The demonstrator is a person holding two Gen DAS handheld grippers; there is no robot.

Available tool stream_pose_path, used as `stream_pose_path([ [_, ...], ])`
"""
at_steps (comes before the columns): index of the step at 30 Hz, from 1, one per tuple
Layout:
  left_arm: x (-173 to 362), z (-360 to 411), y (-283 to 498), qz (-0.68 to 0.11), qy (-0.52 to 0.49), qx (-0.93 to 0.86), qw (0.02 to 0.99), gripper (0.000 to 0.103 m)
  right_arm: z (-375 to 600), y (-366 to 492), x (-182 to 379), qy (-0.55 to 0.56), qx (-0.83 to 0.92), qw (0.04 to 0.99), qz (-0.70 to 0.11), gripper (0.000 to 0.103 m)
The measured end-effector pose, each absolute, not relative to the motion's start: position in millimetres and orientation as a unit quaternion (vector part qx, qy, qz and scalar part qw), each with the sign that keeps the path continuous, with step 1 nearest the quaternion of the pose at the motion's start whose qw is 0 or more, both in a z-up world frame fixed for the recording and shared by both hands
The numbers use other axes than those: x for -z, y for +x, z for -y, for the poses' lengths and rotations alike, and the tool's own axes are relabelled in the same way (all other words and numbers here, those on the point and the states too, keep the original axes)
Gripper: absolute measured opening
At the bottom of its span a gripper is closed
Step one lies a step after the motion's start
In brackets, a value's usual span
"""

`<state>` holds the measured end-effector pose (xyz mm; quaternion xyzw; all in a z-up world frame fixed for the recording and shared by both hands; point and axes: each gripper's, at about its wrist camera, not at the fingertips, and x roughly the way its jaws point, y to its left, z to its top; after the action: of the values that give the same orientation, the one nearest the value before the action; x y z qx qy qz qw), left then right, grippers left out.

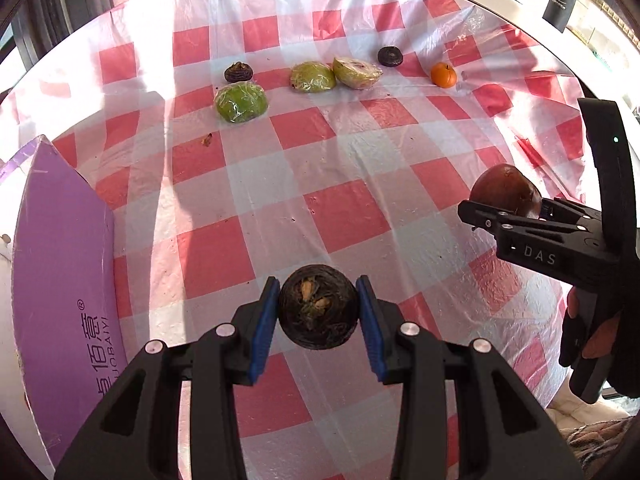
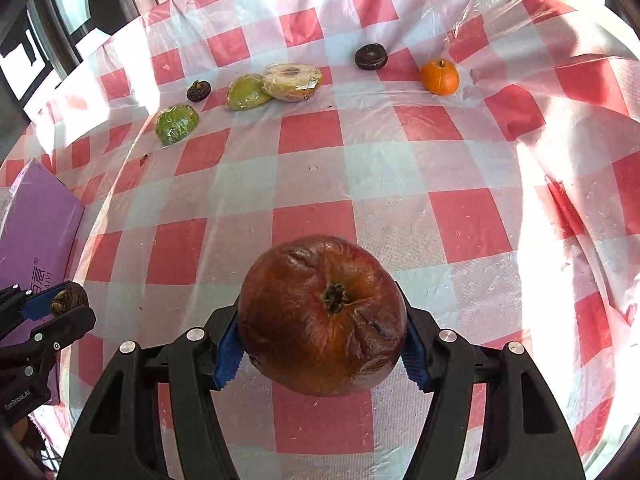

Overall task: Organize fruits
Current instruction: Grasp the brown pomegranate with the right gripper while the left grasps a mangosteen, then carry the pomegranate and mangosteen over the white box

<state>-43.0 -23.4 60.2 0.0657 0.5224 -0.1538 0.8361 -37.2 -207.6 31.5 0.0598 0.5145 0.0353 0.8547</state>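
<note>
My left gripper (image 1: 318, 312) is shut on a small dark round fruit (image 1: 318, 307), held above the checked tablecloth (image 1: 280, 168). My right gripper (image 2: 323, 340) is shut on a wrinkled brown-red apple (image 2: 322, 314); it also shows in the left wrist view (image 1: 505, 190). At the far side lie a wrapped green fruit (image 1: 240, 102), a second wrapped green fruit (image 1: 312, 77), a wrapped cut half (image 1: 356, 73), two dark fruits (image 1: 238, 72) (image 1: 390, 56) and an orange (image 1: 443, 75).
A purple box (image 1: 60, 280) stands at the table's left edge, close to my left gripper. A black bottle (image 1: 560, 0) stands beyond the table at the far right. A small brown scrap (image 1: 207, 140) lies on the cloth.
</note>
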Motion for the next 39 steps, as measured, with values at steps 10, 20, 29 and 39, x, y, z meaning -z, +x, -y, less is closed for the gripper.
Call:
stream_pose_path([
  [10, -95, -14, -48, -0.491, 0.061, 0.172, 0.852, 0.039, 172, -52, -36, 0.07, -0.026, 0.846, -0.527, 0.063],
  [20, -121, -34, -53, -0.457, 0.036, 0.233, 0.858, 0.039, 132, -69, -49, 0.059, -0.028, 0.849, -0.525, 0.063],
  [29, -151, -97, -49, -0.422, -0.033, 0.217, 0.88, 0.039, 90, -66, -89, 0.077, -0.05, 0.871, -0.483, 0.063],
  [39, -141, -202, -69, -0.44, -0.091, 0.137, 0.883, 0.039, 13, -58, -124, 0.064, -0.118, 0.882, -0.451, 0.063],
])
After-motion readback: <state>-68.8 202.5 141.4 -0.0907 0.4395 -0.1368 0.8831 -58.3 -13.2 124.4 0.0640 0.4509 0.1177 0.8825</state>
